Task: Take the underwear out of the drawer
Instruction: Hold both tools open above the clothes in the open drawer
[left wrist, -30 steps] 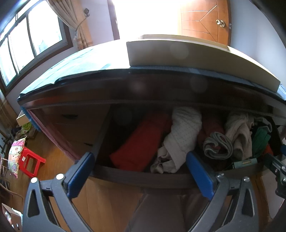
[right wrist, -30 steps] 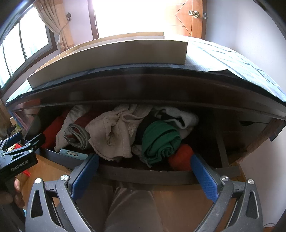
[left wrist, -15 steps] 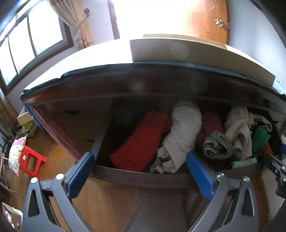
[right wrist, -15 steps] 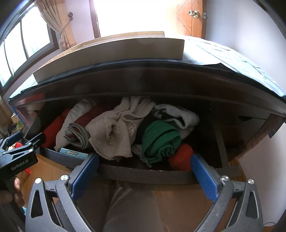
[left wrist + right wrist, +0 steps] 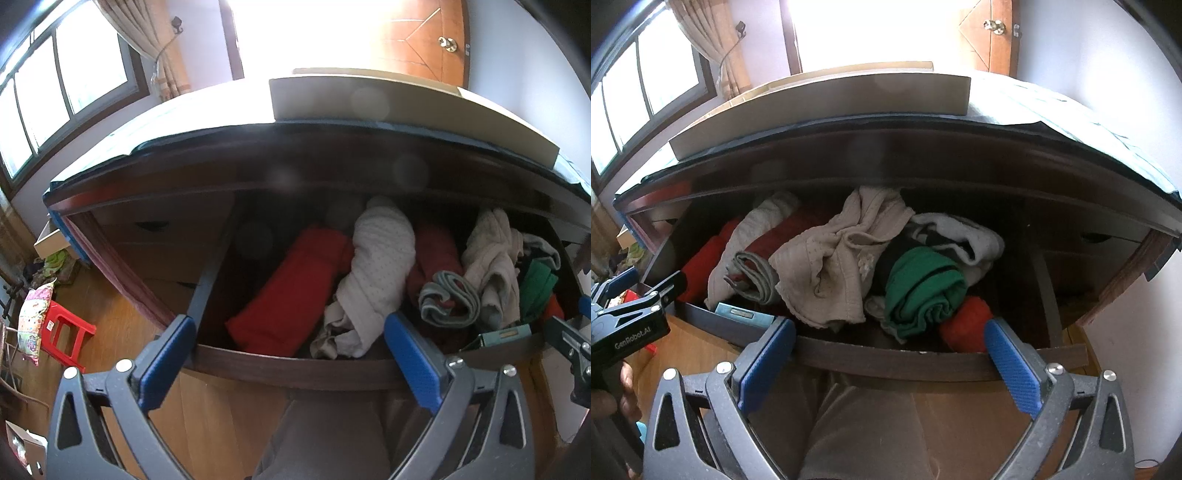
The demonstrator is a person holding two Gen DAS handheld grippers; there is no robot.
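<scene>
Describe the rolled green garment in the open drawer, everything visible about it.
The rolled green cloth garment looks like soft knit fabric, wound into a loose roll whose spiral end faces the camera. It lies in the right part of the dark wooden drawer, near the front wall. It rests against a beige crumpled garment on its left, a small red-orange roll on its right and pale grey cloth behind. Neither gripper touches it.

rolled underwear lies in the drawer, under the tabletop.
</scene>
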